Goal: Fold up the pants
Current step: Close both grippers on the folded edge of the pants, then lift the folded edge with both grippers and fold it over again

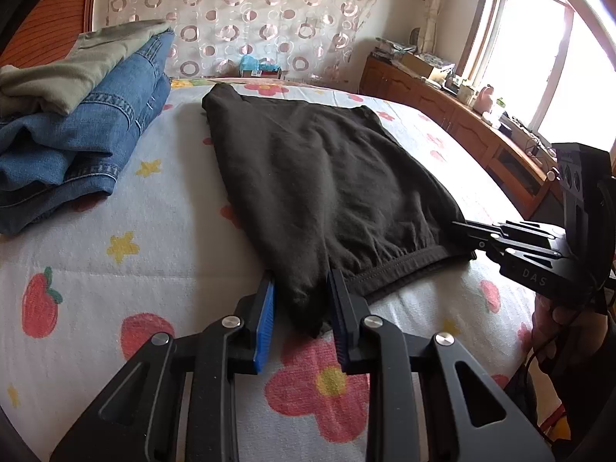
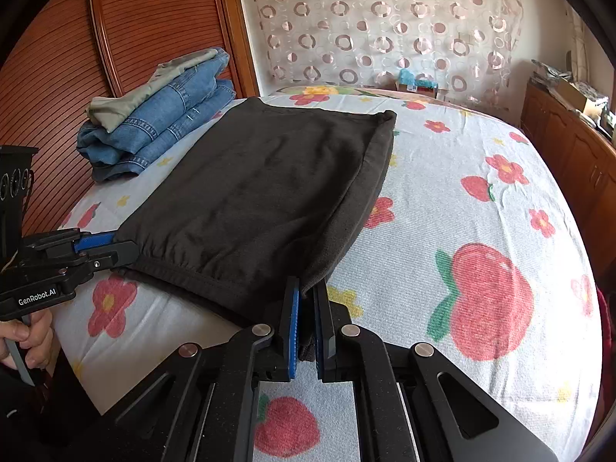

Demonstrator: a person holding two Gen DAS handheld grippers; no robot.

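Pants (image 1: 327,192) lie folded; right claw (image 2: 306,304) pinches 1 corner, left claw (image 1: 300,296) spread around another.

White letters reading "DAS" stand on the black body of the right hand-held gripper (image 1: 464,239), seen from the left wrist view. The left hand-held gripper (image 2: 125,244) bears "GenRobot.AI" in white on its black side, seen from the right wrist view. No other writing can be read.

folded jeans (image 1: 77,134), floral bedsheet (image 2: 481,200), wood cabinet (image 1: 442,107)
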